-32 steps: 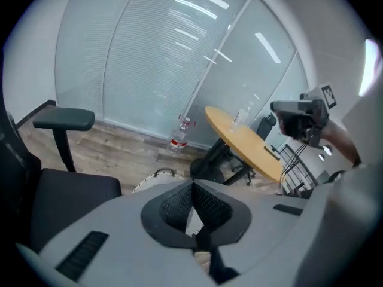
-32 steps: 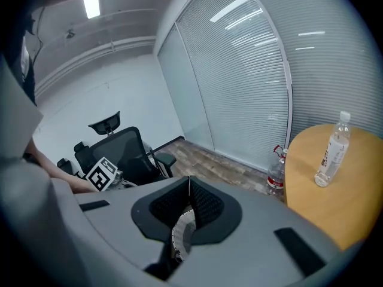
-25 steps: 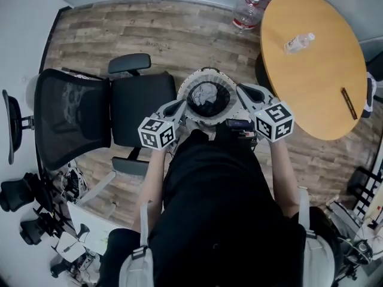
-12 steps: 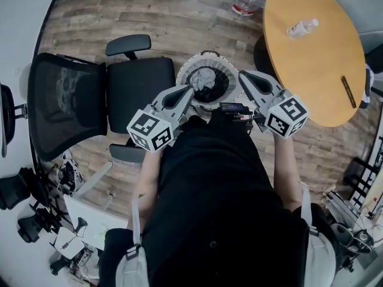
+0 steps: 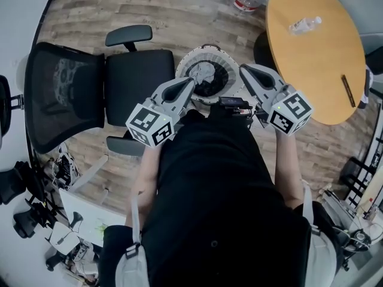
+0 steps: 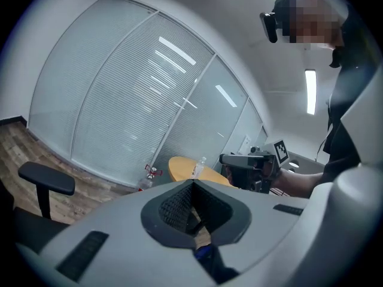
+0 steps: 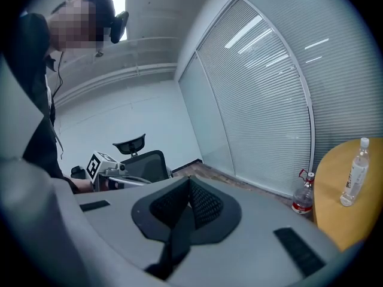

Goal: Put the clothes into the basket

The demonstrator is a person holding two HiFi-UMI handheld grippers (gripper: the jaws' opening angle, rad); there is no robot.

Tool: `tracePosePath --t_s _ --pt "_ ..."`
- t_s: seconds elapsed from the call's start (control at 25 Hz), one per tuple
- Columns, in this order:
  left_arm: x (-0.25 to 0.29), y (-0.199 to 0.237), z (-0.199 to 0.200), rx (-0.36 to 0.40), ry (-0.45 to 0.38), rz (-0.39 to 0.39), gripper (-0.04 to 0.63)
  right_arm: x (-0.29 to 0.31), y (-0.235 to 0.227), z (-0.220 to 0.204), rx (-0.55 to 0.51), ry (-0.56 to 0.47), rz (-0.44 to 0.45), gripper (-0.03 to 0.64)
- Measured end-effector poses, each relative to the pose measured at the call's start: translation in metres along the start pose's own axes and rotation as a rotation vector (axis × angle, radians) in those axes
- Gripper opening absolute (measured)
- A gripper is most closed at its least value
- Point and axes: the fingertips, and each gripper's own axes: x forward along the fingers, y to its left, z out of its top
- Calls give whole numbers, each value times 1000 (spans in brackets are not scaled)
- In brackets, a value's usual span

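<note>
Nearest the camera in the head view, low in the frame, is the person's dark torso. Both forearms reach up-frame from it. The left hand-held gripper (image 5: 191, 82) has its jaws pressed together with nothing between the pads, as its own view confirms. The right hand-held gripper (image 5: 243, 70) likewise shows its pads meeting at a point and pinching nothing. Just beyond the two tips, between them and a little above the frame's centre, the round white basket (image 5: 190, 61) stands on the wooden floor (image 5: 149, 23). In it the clothes (image 5: 204, 73) lie as a crumpled grey-and-dark heap with no clear long axis. In the picture the left tip overlaps the basket's lower-left rim and the right tip sits just off its right edge. The basket is therefore ahead of and below both hands, about equally near to each, perhaps slightly nearer the left. Neither gripper view shows the basket, since both tools look out nearly level toward the window blinds. Left of the basket the black office chair (image 5: 140, 79) shows a bare seat, and I see no loose garment on the floor nearby. The load looks to be already in, so no further reach into the basket seems called for. Farther off, at upper right, the round worktop (image 5: 311, 58) carries a small bottle (image 5: 301, 24), well apart from everything else.
</note>
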Motion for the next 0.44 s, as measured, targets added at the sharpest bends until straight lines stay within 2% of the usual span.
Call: tracePosePath --t_s 0.44 --pt "0 -2 -4 -7 -12 5 12 -2 5 -5 -35 24 15 17"
